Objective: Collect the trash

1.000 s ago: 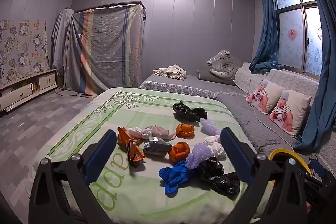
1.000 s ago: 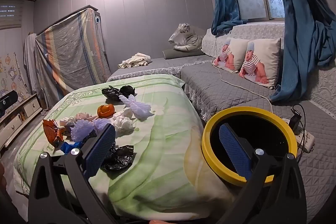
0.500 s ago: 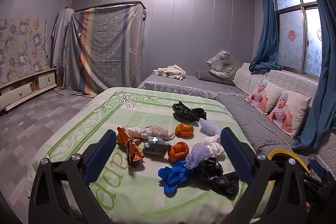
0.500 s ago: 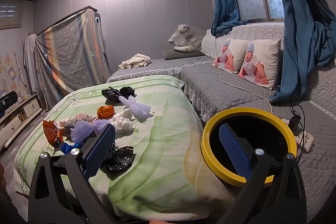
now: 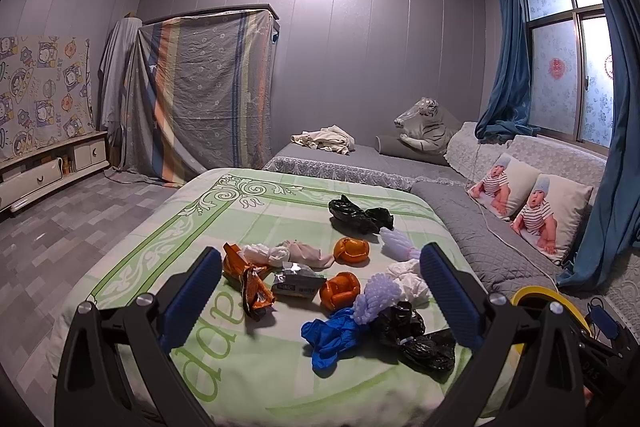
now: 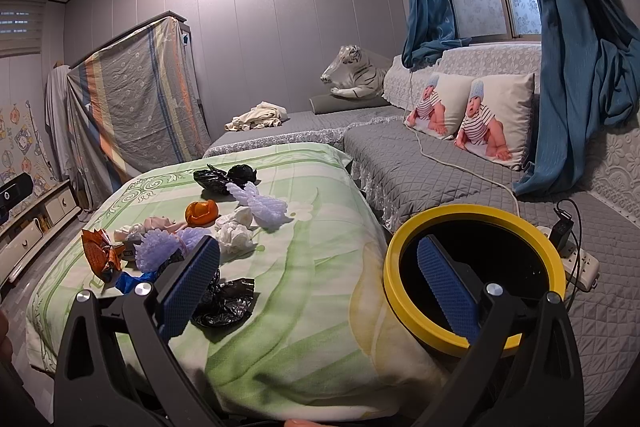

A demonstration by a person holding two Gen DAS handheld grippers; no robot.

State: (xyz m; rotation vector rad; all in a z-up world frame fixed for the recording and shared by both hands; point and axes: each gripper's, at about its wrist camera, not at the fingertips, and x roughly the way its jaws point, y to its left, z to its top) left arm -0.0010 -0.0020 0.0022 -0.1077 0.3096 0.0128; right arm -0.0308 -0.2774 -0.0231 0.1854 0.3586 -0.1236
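Your left tool (image 5: 320,289) and right tool (image 6: 318,277) both gape wide, empty. Trash — orange wrappers (image 5: 248,277), blue glove (image 5: 330,337), black bags (image 6: 224,301) — lies scattered on the bed (image 6: 320,267), beside the yellow-rimmed bin (image 6: 474,277).

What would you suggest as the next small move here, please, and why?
Probably ease the open right gripper forward onto the black bag: it is the nearest trash, nothing is held yet, and the yellow-rimmed bin waits beside the bed.

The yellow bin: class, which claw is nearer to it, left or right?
Right. The right claw hangs just before the bin, one finger across its mouth. The left claw faces the trash, bin off to its right.
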